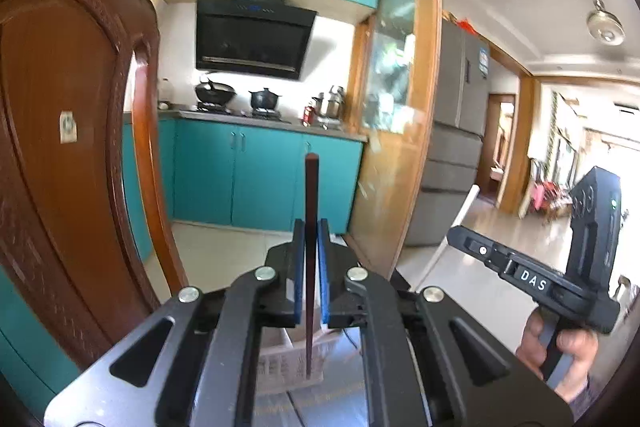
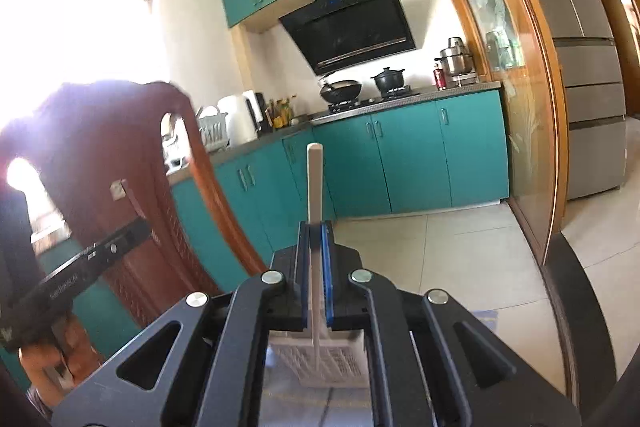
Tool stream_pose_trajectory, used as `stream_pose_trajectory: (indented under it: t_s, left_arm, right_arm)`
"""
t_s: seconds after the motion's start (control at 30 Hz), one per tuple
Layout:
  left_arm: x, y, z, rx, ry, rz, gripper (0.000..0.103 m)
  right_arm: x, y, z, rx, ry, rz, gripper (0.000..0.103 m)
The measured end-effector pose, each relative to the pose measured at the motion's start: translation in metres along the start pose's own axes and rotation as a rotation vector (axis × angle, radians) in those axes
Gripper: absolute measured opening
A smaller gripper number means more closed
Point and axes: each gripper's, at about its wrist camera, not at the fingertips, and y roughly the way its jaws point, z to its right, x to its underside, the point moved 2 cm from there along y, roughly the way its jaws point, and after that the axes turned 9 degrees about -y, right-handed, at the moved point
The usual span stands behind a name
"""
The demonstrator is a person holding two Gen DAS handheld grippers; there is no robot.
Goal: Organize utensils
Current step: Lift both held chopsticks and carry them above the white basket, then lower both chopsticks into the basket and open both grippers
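In the left wrist view my left gripper (image 1: 311, 227) is shut on a dark brown chopstick (image 1: 311, 195), which stands nearly upright between the blue pads and pokes above the fingertips. Its lower end hangs over a white slotted basket (image 1: 280, 367) below. In the right wrist view my right gripper (image 2: 316, 227) is shut on a white chopstick (image 2: 314, 179), also upright, its lower end over the white basket (image 2: 340, 363). The right gripper's body (image 1: 532, 279) shows at the right of the left wrist view, held by a hand (image 1: 568, 351).
A carved wooden chair back (image 1: 68, 131) rises close on the left. Teal kitchen cabinets (image 2: 420, 155) and a stove with pots (image 2: 360, 87) lie ahead, across a tiled floor (image 2: 460, 251). A wood-framed glass partition (image 2: 520, 107) and a grey fridge (image 2: 588, 67) stand to the right.
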Motion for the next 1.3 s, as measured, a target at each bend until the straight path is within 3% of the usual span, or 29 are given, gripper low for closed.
stream_pose_trajectory:
  t_s: [0.2, 0.4, 0.6, 1.1, 1.3]
  left_arm:
    - [-0.005, 0.026, -0.02, -0.04, -0.073, -0.002, 0.007]
    - [-0.003, 0.049, -0.046, -0.151, -0.091, 0.072, 0.007]
    - [0.012, 0.075, -0.056, -0.185, -0.096, 0.007, 0.007]
    - [0.054, 0.083, -0.037, -0.209, 0.011, -0.057, 0.007]
    - [0.059, 0.089, -0.04, -0.213, 0.011, -0.076, 0.007]
  right_arm:
    - [0.003, 0.045, -0.006, 0.029, -0.009, 0.016, 0.007]
    - [0.02, 0.068, -0.016, 0.089, -0.084, 0.015, 0.006]
    - [0.03, 0.075, -0.013, 0.101, -0.091, -0.005, 0.006]
    - [0.052, 0.07, -0.02, 0.11, -0.129, -0.04, 0.006]
    - [0.061, 0.076, -0.024, 0.103, -0.14, -0.068, 0.006]
